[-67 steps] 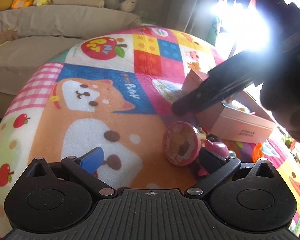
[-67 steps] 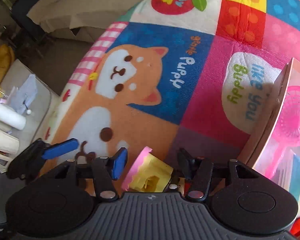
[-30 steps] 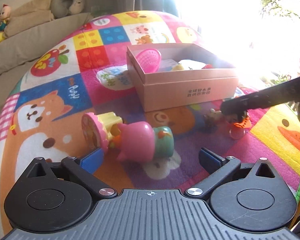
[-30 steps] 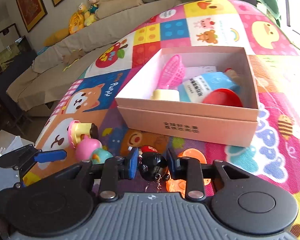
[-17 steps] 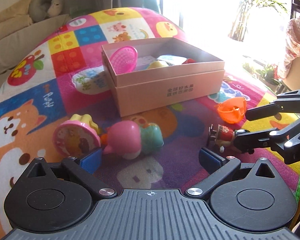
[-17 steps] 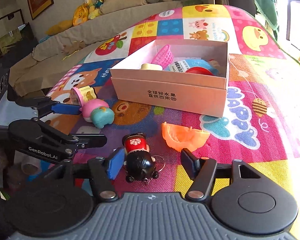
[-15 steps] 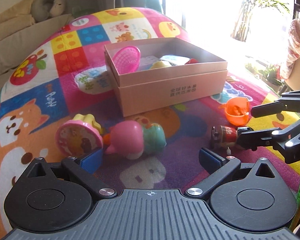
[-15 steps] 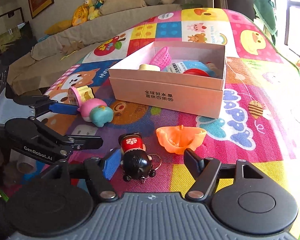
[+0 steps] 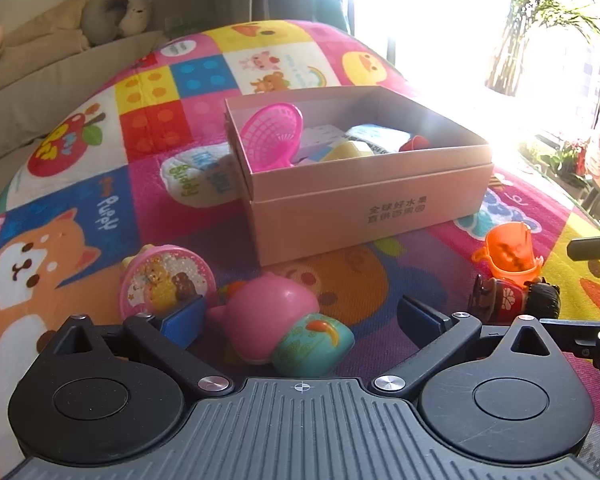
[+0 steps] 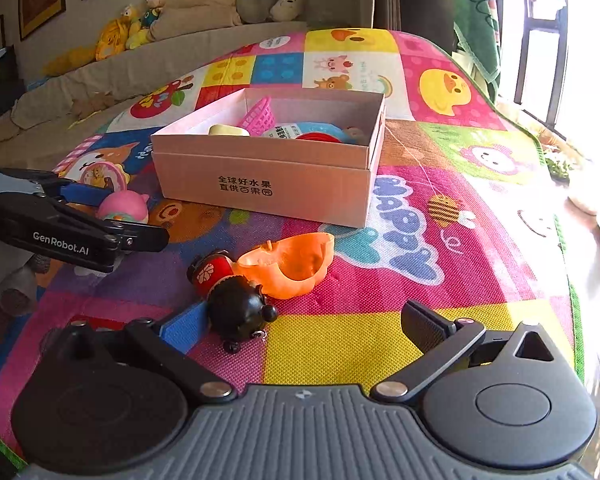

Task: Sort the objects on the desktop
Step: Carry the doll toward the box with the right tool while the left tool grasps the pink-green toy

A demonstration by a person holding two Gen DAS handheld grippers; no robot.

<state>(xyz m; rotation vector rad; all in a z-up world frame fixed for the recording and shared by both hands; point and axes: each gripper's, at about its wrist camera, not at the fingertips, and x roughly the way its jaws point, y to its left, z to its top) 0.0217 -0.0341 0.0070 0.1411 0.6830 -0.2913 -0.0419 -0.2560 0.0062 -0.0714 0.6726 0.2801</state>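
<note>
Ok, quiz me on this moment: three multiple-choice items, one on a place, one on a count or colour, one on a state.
1. Where is the pink net scoop?
A. Inside the box
B. On the mat by the doll
C. In the right gripper

2. What colour is the toy cup touching the black-haired doll?
A. Green
B. Orange
C. White

3. How is the right gripper?
A. Shut on the doll
B. Shut on the cup
C. Open, holding nothing

Answers:
1. A: the scoop leans against the box's inner wall.
2. B: the cup lying on its side against the doll is orange.
3. C: its jaws stand wide apart; the doll lies on the mat beside the left finger, not clamped.
</note>
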